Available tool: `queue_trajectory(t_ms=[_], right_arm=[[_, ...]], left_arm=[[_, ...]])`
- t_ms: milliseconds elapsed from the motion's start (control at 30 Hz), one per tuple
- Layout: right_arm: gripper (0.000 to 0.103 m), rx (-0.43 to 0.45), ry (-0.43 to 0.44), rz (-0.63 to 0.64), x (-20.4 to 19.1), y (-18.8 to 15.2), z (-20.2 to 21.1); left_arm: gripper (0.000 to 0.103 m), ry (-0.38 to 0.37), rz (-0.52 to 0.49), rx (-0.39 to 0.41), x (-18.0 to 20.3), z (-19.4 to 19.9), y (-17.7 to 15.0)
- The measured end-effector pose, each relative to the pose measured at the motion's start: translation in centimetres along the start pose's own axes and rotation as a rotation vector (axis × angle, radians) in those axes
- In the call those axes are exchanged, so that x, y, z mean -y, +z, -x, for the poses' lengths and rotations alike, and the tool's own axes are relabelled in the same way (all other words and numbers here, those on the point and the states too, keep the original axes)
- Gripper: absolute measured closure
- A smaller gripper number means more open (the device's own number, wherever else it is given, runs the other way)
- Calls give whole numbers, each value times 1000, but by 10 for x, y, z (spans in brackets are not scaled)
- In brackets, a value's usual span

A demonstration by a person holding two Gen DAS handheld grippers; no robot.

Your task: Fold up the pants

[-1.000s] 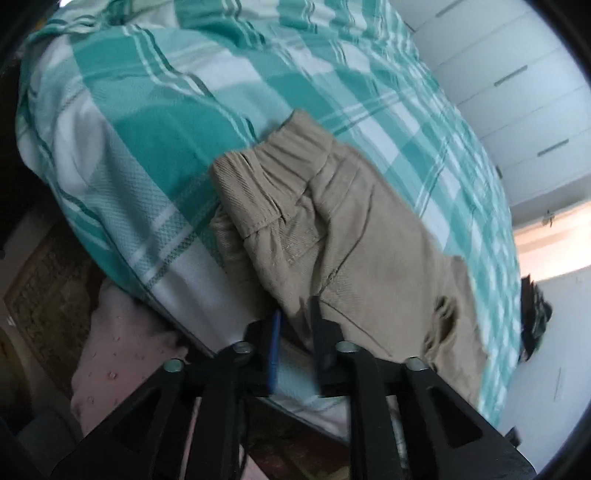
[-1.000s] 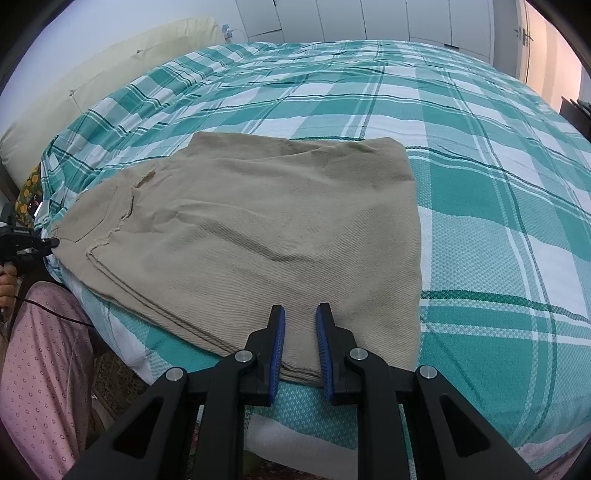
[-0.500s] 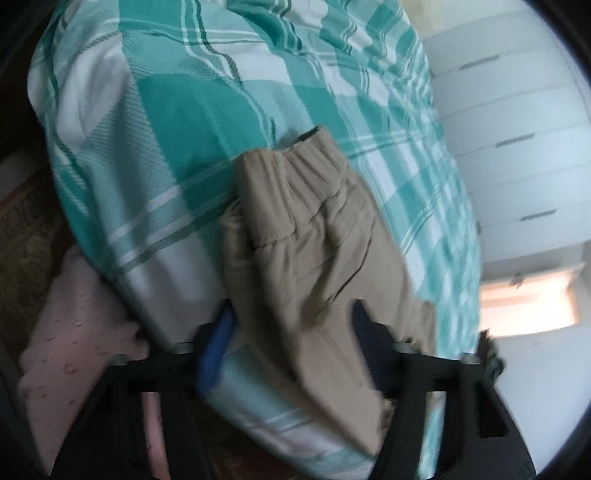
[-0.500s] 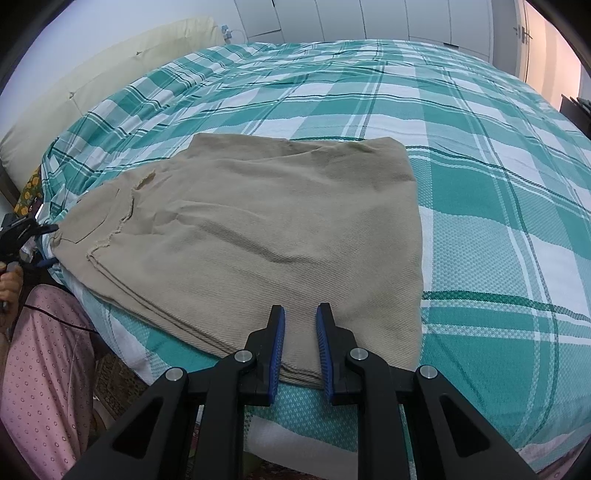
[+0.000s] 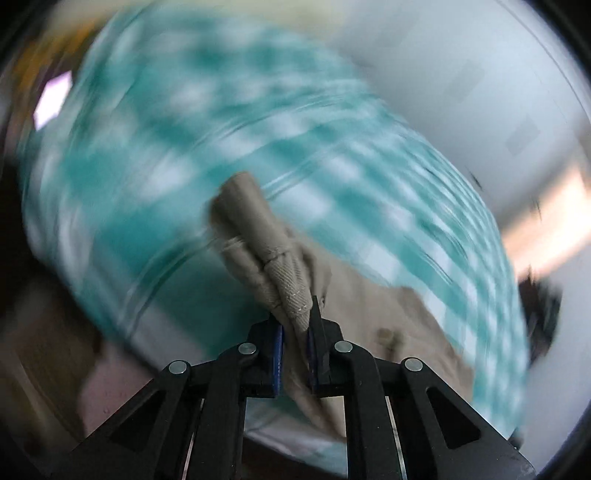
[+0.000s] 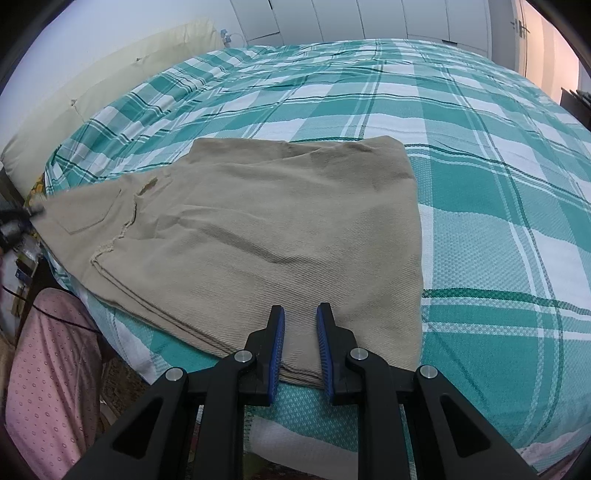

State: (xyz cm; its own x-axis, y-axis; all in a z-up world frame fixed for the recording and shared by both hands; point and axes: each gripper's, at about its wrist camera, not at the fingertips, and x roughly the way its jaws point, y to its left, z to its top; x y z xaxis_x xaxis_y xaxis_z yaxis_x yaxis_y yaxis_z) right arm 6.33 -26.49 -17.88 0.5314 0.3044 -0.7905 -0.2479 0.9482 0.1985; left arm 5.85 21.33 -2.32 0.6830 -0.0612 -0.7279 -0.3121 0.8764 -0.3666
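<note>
The tan pants (image 6: 258,229) lie folded flat on the teal plaid bed (image 6: 480,184), waist end at the left, hem edge toward me. My left gripper (image 5: 295,321) is shut on the bunched waistband of the pants (image 5: 273,266) and holds it lifted off the bed; that view is heavily blurred. It shows small at the far left of the right wrist view (image 6: 22,218). My right gripper (image 6: 300,317) hovers at the near hem edge with its jaws a narrow gap apart, holding nothing.
A cream headboard (image 6: 110,74) runs along the bed's far left. White wardrobe doors (image 6: 369,18) stand behind the bed. The person's pink dotted trouser leg (image 6: 48,369) is at the lower left, beside the bed's near edge.
My left gripper opened wide around the waistband corner, then shut on it and is swinging it up fast. The right gripper has stayed still.
</note>
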Motion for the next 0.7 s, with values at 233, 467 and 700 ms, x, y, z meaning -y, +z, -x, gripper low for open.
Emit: queue_trajectory(t_ms=[233,467,700], right_arm=[[83,68,37,-44,6,4,35],[83,174,0,-222,57,-8,75],[64,170,246,-320,66,8,76]], left_arm=[[94,-177,-473,-18,201,4,-45],[46,-240,-710,-338,288,-99,-157],[27,-193,-574,-256,216,-63,-119]])
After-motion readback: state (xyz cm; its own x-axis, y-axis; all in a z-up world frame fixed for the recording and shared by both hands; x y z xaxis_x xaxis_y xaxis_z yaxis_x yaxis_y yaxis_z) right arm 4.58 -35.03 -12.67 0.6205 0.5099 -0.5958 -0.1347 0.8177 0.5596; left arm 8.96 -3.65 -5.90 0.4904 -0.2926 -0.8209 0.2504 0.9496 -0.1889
